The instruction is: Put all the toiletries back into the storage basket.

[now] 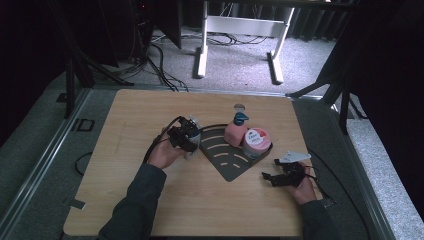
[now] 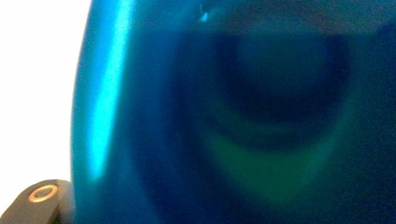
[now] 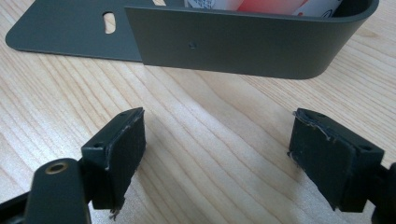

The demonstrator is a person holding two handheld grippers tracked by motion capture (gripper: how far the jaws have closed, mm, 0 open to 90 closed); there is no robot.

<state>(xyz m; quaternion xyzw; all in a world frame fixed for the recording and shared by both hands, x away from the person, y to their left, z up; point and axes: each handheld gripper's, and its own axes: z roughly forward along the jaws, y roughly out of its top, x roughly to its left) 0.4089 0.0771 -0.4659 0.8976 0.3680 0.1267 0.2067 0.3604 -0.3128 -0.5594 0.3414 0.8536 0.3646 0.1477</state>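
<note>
Room: dark curtains hung around a grey carpeted floor, with a white stand behind the wooden tabletop (image 1: 150,200).
Tray: a dark fan-shaped tray (image 1: 225,165) with pale slots lay at the middle of the tabletop, its point toward the person and its curved wall on the far right.
Already in the tray: a pink bottle (image 1: 234,134) with a blue cap and a round tub (image 1: 256,141) stood side by side against the curved wall.
Blue container: it (image 1: 194,131) sat just beside the tray's left edge, apparently upright, though its outline was too small to be sure of. In the left gripper view it (image 2: 233,116) was a blurred blue-green surface close up against the camera.
Left hand-held gripper: it (image 1: 186,136) was at the container from the left, with the container between its jaws. Whether the pads pressed on it could not be told.
Right hand-held gripper: it (image 1: 274,176) hung low over bare wood, jaws wide and empty, facing the tray's outer wall (image 3: 243,46).
Nearer hand: the left one by far; the right was well apart from the container, across the tray.
Key relation: the tray's free slotted floor lay directly to the right of the container, so the coming move was probably a short carry rightward over the low edge.
</note>
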